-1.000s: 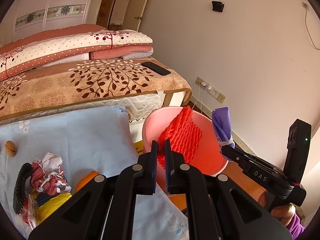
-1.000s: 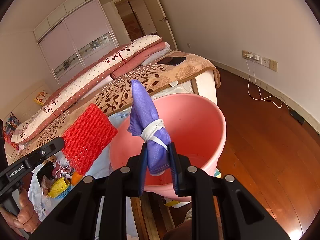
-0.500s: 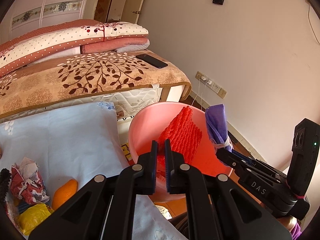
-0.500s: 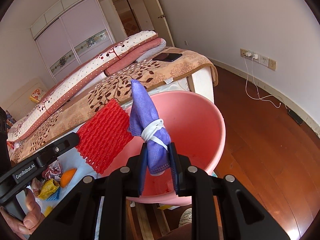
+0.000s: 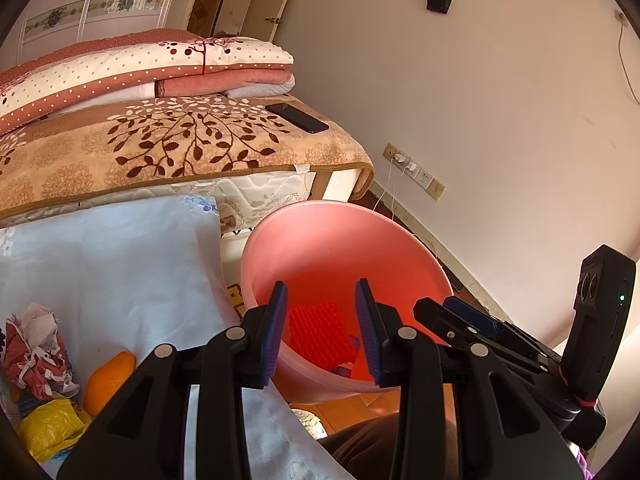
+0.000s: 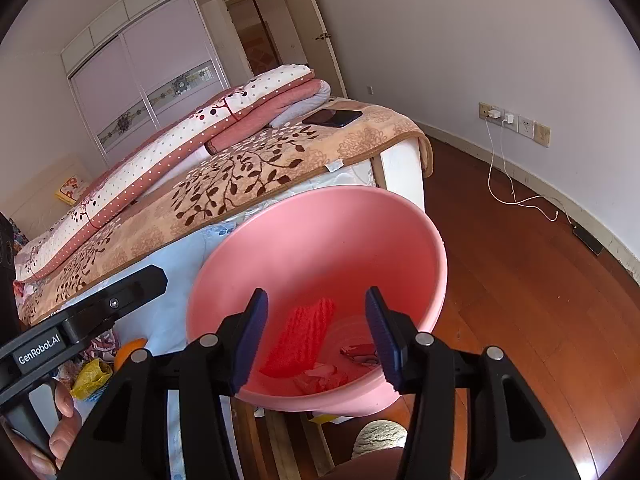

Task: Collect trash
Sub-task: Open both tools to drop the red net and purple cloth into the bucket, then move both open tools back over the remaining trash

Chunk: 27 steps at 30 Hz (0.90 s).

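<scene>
A pink plastic basin [image 5: 320, 232] [image 6: 400, 216] stands beside the cloth-covered table. A red foam net [image 5: 316, 330] [image 6: 302, 338] lies inside it, with a bit of purple cloth [image 5: 344, 368] at the bottom. My left gripper [image 5: 321, 330] is open and empty over the basin's near rim. My right gripper [image 6: 316, 336] is open and empty over the basin too. On the table's left lie crumpled red-white paper [image 5: 34, 348], an orange [image 5: 108, 376] [image 6: 128, 350] and a yellow wrapper [image 5: 52, 428] [image 6: 90, 374].
A light blue cloth [image 5: 112, 264] covers the table. A bed with a leaf-patterned blanket [image 5: 180, 140] and a phone [image 5: 298, 118] stands behind. A wall socket with a charger cable [image 6: 500, 160] is on the right above a wooden floor [image 6: 520, 280].
Both grippers have opened. The red net and the purple cloth have dropped from them into the basin. The left view has shifted right toward the basin.
</scene>
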Each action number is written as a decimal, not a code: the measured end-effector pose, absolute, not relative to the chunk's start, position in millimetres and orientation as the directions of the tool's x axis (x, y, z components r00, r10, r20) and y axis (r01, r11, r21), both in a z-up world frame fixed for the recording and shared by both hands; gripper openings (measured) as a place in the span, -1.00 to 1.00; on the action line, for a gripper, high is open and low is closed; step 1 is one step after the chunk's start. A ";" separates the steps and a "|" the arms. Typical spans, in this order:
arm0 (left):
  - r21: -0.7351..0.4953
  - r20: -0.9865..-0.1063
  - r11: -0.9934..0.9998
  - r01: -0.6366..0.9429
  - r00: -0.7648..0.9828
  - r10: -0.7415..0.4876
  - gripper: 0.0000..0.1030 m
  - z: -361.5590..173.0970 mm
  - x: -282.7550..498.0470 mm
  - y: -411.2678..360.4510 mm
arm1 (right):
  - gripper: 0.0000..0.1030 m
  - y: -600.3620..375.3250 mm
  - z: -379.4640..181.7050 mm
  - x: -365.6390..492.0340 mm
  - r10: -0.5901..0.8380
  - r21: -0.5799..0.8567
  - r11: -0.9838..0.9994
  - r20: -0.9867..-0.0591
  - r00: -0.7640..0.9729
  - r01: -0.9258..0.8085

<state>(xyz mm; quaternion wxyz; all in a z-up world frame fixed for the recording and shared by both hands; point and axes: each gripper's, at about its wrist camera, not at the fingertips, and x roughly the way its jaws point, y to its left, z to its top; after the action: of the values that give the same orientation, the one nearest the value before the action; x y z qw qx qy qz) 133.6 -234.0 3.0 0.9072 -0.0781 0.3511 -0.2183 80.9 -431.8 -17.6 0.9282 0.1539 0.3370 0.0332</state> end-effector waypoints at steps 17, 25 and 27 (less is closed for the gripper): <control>-0.251 -0.555 0.911 0.326 0.723 -0.412 -0.32 40.2 98.2 -198.4 | 0.17 -415.9 12.4 47.7 0.183 0.307 0.952 -0.576 0.797 0.002; -0.211 -0.525 0.936 0.283 0.774 -0.352 -0.32 60.2 66.6 -154.6 | 0.20 -390.3 24.9 26.8 0.222 0.301 0.952 -0.563 0.796 -0.053; -0.201 -0.512 0.942 0.268 0.791 -0.334 -0.32 65.0 57.4 -141.6 | 0.20 -382.4 27.0 22.9 0.235 0.301 0.951 -0.561 0.794 -0.069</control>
<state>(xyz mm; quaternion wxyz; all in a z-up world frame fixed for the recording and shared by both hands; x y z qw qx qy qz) 57.4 -141.6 65.0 0.9445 -0.0587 0.2811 -0.1595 22.9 -382.4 27.0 0.9376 0.1338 0.3105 0.0812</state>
